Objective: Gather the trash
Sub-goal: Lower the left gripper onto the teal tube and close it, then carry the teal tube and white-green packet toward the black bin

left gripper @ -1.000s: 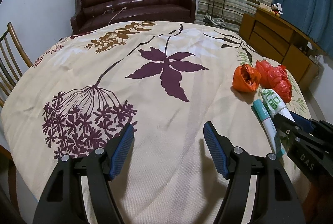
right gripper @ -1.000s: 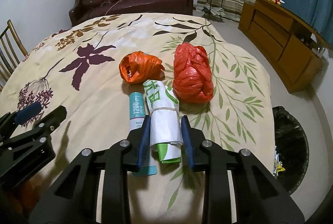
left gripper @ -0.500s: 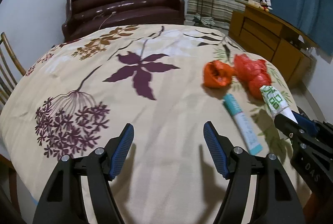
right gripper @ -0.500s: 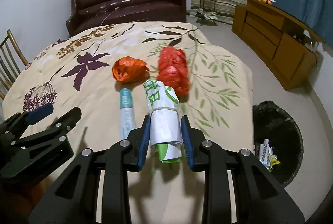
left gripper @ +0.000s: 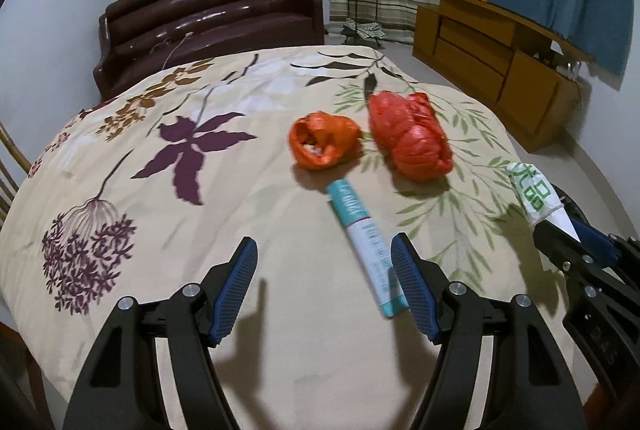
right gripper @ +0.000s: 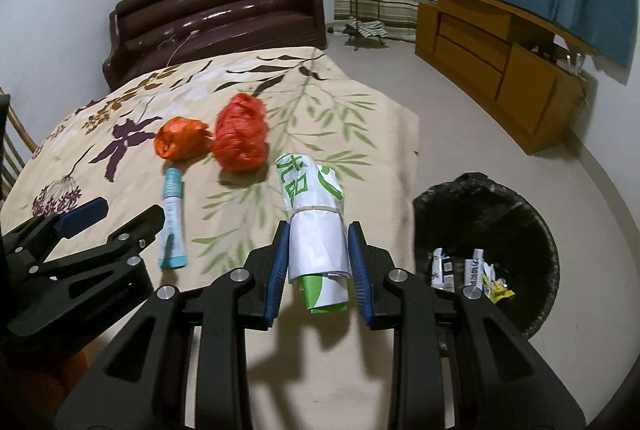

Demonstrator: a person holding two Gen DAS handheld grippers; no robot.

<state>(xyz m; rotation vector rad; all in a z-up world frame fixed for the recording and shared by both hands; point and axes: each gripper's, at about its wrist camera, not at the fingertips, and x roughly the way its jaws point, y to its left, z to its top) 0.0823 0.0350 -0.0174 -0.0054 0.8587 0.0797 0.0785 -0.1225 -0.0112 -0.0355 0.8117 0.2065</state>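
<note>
The right tongs (right gripper: 318, 250) squeeze a rolled white and green bag (right gripper: 316, 218) above the edge of the tabletop (right gripper: 360, 118), near the black bin (right gripper: 516, 214) on the floor. The left tongs (left gripper: 324, 286) are wide and hold nothing. A blue tube (left gripper: 366, 246), an orange bag (left gripper: 324, 144) and a red bag (left gripper: 410, 134) lie on the tabletop.

I count two orange-red crumpled bags (right gripper: 183, 144) (right gripper: 241, 133), one teal tube (right gripper: 173, 218), one white-green bundle (right gripper: 316, 226), one black bin (right gripper: 516, 206).

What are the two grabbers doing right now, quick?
Left gripper: open, holding nothing.
Right gripper: closed on the white and green paper roll.
</note>
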